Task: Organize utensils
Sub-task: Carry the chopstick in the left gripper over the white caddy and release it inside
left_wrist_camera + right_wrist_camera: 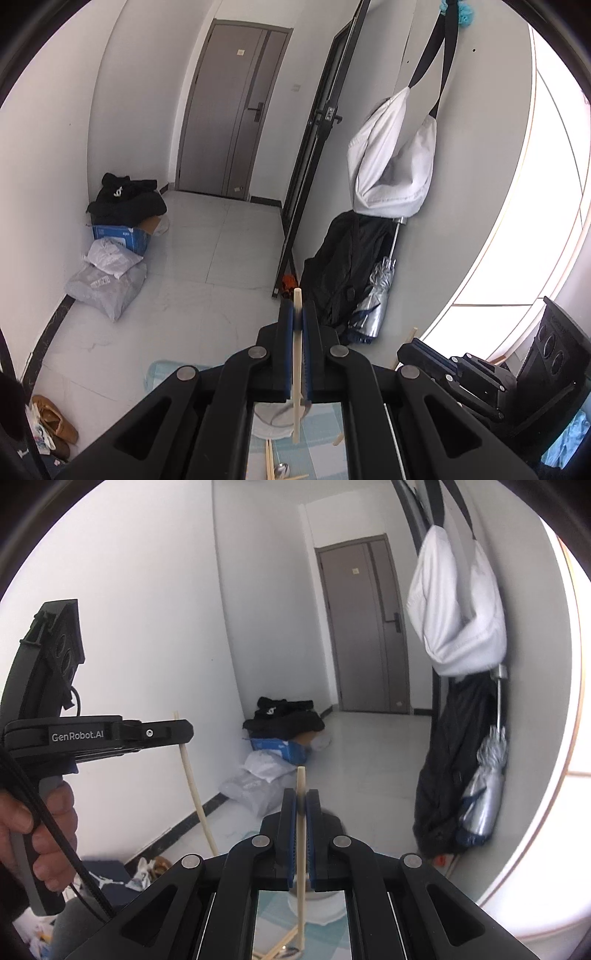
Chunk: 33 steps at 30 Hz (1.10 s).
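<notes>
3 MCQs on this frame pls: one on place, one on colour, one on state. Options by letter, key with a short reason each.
1. Where is the white bag?
A. hanging on the wall
B. lying on the floor
C. inside the blue box

2. What colour are the gripper pads?
A. red
B. blue
C. yellow

3. What is the state of the right gripper?
A. wide open, holding nothing
B. shut on a chopstick
C. shut on a spoon

Key:
1 A: its black straps run up the wall to a hook.
2 B: blue strips line the inner faces of the fingers in both wrist views.
3 B: a pale chopstick stands clamped between its fingers; the left gripper likewise clamps its own chopstick.
</notes>
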{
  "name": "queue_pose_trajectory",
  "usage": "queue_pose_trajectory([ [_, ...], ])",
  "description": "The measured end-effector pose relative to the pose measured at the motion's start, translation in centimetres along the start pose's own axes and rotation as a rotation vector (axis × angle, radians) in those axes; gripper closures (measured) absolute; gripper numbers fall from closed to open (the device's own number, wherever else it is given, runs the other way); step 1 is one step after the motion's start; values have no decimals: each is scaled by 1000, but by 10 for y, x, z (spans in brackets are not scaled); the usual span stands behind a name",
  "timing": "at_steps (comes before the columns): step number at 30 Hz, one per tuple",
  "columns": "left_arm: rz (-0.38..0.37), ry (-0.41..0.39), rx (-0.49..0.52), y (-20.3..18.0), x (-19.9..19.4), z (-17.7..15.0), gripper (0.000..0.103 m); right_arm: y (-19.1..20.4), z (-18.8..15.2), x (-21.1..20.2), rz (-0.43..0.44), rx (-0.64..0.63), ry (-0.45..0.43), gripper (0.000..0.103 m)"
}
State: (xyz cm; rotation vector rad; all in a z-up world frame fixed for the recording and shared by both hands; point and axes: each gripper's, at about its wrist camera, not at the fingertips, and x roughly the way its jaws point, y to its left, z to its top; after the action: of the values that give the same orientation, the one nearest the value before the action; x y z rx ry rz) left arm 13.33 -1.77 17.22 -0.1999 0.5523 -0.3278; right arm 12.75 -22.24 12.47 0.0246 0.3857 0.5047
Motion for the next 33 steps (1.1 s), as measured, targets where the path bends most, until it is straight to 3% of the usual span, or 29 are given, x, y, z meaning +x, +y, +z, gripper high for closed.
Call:
queue_pose_trajectory([
  [9,34,-43,37,15,41,15,101,-8,47,59,40,-87,-64,99],
  [12,35,-44,45,26,58,9,101,-12,44,81,65,-107,-100,99],
  [18,37,-6,16,46,88,2,101,-17,21,120,88,-124,-65,99],
  [22,34,-17,14,51,95,-3,101,-17,14,123,103,-150,-108,99],
  [33,23,12,28,51,112,-5,101,-15,8,129,119,-156,-119,99],
])
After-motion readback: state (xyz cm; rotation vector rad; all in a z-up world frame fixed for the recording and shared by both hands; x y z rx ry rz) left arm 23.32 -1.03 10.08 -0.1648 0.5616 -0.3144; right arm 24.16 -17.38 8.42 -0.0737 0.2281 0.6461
